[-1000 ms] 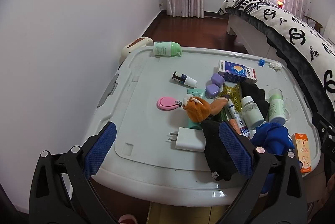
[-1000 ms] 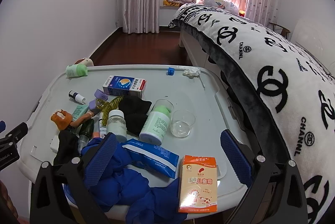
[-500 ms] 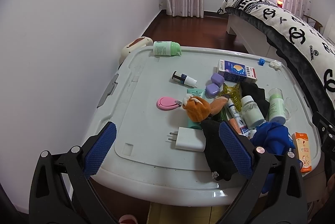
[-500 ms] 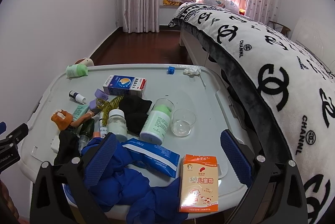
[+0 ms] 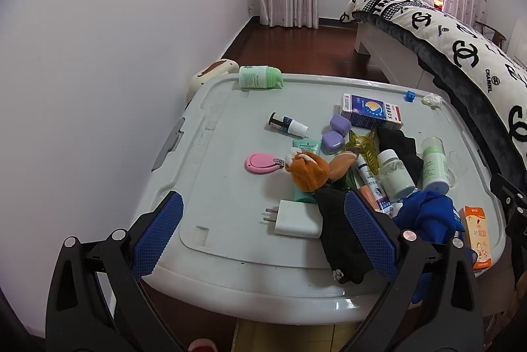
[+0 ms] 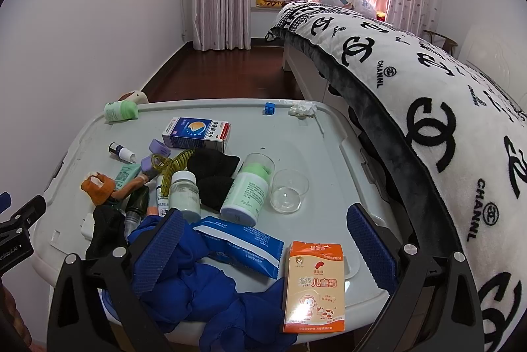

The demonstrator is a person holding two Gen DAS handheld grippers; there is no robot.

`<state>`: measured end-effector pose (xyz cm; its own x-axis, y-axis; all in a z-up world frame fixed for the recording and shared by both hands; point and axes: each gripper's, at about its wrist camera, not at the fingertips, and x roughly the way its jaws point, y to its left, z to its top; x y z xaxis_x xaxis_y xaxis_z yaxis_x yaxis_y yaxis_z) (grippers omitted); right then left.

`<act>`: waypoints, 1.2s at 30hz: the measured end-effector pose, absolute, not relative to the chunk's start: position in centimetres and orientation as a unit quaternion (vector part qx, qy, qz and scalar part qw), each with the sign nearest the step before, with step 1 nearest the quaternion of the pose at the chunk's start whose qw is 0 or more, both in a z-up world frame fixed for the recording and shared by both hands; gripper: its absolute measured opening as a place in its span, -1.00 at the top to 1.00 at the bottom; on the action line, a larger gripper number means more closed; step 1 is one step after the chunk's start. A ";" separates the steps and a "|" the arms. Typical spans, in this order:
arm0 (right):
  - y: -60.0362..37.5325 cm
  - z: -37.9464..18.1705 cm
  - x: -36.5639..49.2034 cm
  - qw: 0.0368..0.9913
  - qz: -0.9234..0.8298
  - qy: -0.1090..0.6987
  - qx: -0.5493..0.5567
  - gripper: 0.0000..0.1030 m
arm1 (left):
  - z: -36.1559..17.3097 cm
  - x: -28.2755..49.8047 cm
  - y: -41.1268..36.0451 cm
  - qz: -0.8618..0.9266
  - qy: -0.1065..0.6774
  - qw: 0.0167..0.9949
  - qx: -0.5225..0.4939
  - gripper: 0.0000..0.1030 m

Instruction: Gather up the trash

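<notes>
Both pairs of jaws stand wide apart and empty: the left gripper (image 5: 263, 233) hangs over the near edge of a white plastic storage-bin lid (image 5: 230, 128), and the right gripper (image 6: 263, 248) over the lid's near right part.

From the left across the left wrist view, a green pump bottle (image 5: 260, 77) lies on its side at the far left corner. A pink nail clipper (image 5: 262, 163) lies alone on bare lid, with a small spray bottle (image 5: 287, 123) beyond it. A white charger plug (image 5: 296, 218) rests near the front, between the left gripper's fingers as seen. Just beside it sit an orange plush toy (image 5: 309, 172) and a black sock (image 5: 342, 233) that droops over the lid's rim. Two purple cases (image 5: 336, 133) and a blue medicine box (image 5: 370, 111) lie farther back.

In the right wrist view, a blue cloth (image 6: 204, 283) is heaped at the front under the left finger. A blue wipes packet (image 6: 240, 245) touches it. Behind stand a green-capped lotion bottle (image 6: 247, 189) and a clear cup (image 6: 288, 190), just beside each other. An orange carton (image 6: 314, 286) lies at the front edge. The trash, a crumpled white tissue (image 6: 301, 110), sits at the far right corner near a small blue block (image 6: 269, 108), well apart from both grippers.
</notes>
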<state>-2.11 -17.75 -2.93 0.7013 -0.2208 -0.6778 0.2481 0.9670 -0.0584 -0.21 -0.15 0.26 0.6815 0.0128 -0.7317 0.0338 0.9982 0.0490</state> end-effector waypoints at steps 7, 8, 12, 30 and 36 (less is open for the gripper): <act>-17.8 -2.9 -2.0 0.921 -0.128 0.366 0.020 -0.90 | 0.3 -0.3 -0.3 -0.009 0.399 0.916 0.031 -0.87; -17.8 -2.9 -2.1 0.921 -0.128 0.366 0.021 -0.90 | 0.3 -0.3 -0.3 -0.009 0.400 0.916 0.030 -0.87; -17.8 -2.9 -2.0 0.921 -0.127 0.367 0.021 -0.90 | 0.3 -0.2 -0.3 -0.010 0.399 0.916 0.031 -0.87; -17.8 -3.2 -2.0 0.921 -0.127 0.369 0.023 -0.90 | -0.2 -0.2 -0.5 -0.013 0.405 0.914 0.032 -0.87; -17.7 -3.4 -2.0 0.920 -0.126 0.370 0.025 -0.90 | -0.2 -0.1 -0.2 -0.013 0.407 0.913 0.027 -0.87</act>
